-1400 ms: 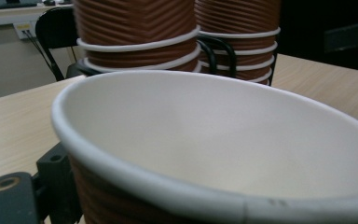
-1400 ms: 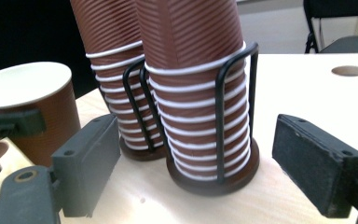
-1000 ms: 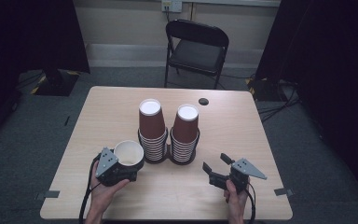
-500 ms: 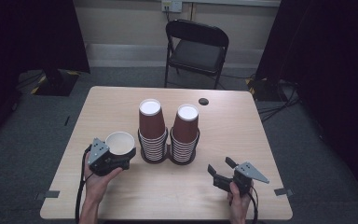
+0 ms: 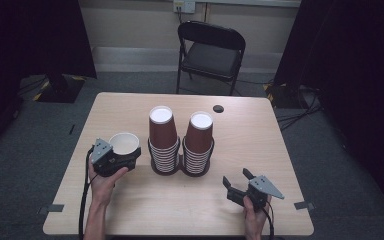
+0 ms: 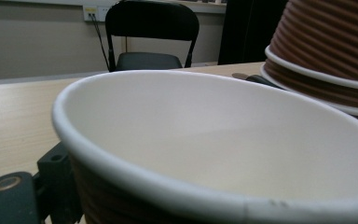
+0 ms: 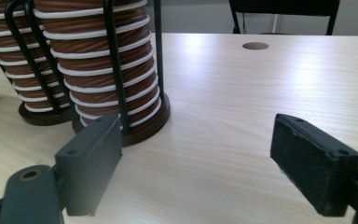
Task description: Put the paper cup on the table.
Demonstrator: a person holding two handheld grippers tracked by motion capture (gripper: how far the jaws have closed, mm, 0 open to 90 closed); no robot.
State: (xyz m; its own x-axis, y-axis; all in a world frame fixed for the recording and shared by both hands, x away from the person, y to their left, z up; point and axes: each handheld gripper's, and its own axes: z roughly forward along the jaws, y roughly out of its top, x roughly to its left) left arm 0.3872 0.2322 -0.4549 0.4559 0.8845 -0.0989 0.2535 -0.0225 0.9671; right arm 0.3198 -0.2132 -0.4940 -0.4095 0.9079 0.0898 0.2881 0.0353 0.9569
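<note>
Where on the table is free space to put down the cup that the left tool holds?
Bare wood lies along the table's right side, between the two cup stacks and the right tool, and on the near strip between both hands. The far edge behind the stacks is also free. It is crowded around the cup in the left tool, close beside the stacks.

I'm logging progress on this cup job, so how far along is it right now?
Done: one paper cup is off the stacks and sits mouth-up in the left gripper, beside the left stack. In hand: that cup is held just above the table, not set down. Left: placing it, judging by this. The right gripper waits open and empty near the right stack.
</note>
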